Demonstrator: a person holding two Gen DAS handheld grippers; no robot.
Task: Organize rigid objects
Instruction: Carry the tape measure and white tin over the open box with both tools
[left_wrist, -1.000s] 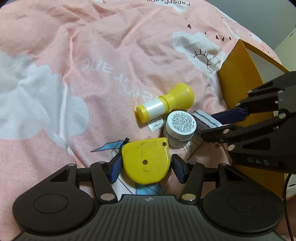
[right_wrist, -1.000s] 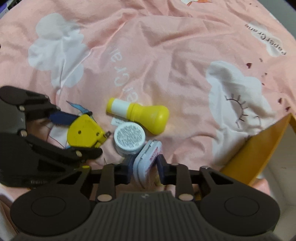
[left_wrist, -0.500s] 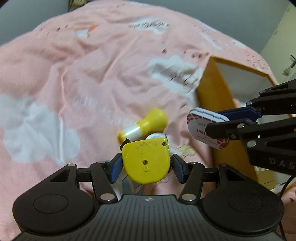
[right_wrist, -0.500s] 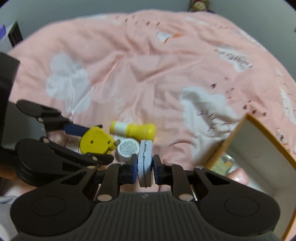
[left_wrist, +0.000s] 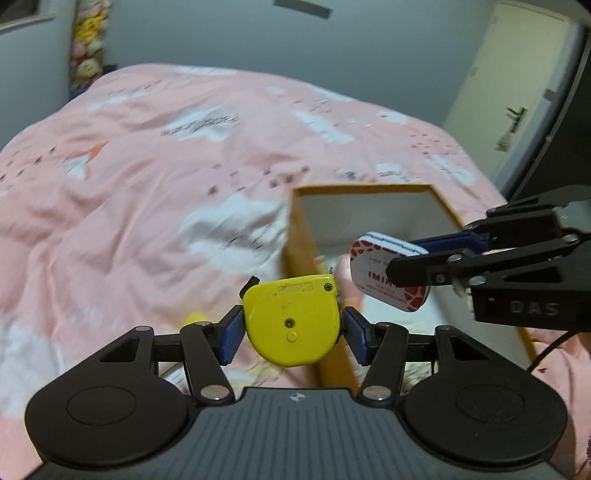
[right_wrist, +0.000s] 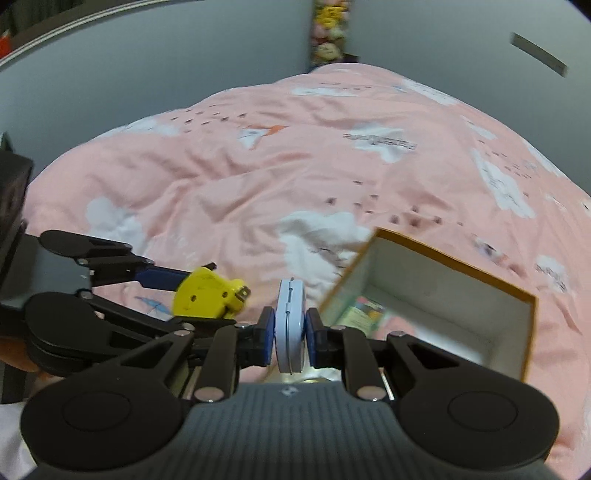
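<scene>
Jaws of the left gripper (left_wrist: 291, 332) pinch a yellow tape measure (left_wrist: 291, 325) by its two side edges, flat face toward the camera; jaws of the right gripper (right_wrist: 290, 330) pinch a mint tin (right_wrist: 290, 325) across its two flat faces, thin edge toward the camera. Both objects hang clear above the pink bedspread (left_wrist: 147, 184). To the right of the tape measure, and just beyond the tin, stands an open orange box (left_wrist: 369, 190) with pale inner walls, its mouth facing up.

Step in hand, as judged: carrying both objects to the box for release. Good practice would be to bring each object fully over the opening before the jaws part, to lower it below the rim so it does not strike the cardboard wall, and to stagger the two releases, since the grippers already sit near each other and the opening looks narrow for both at once.

Limits of view: motion blur softens the bedspread print and the box edges. The box floor is only partly seen; coloured contents lie at its near-left corner in the right wrist view but cannot be identified. A yellow object (left_wrist: 195, 317) on the bed is mostly hidden behind the left linkage. The near wall of the box is cut off by the gripper body.
</scene>
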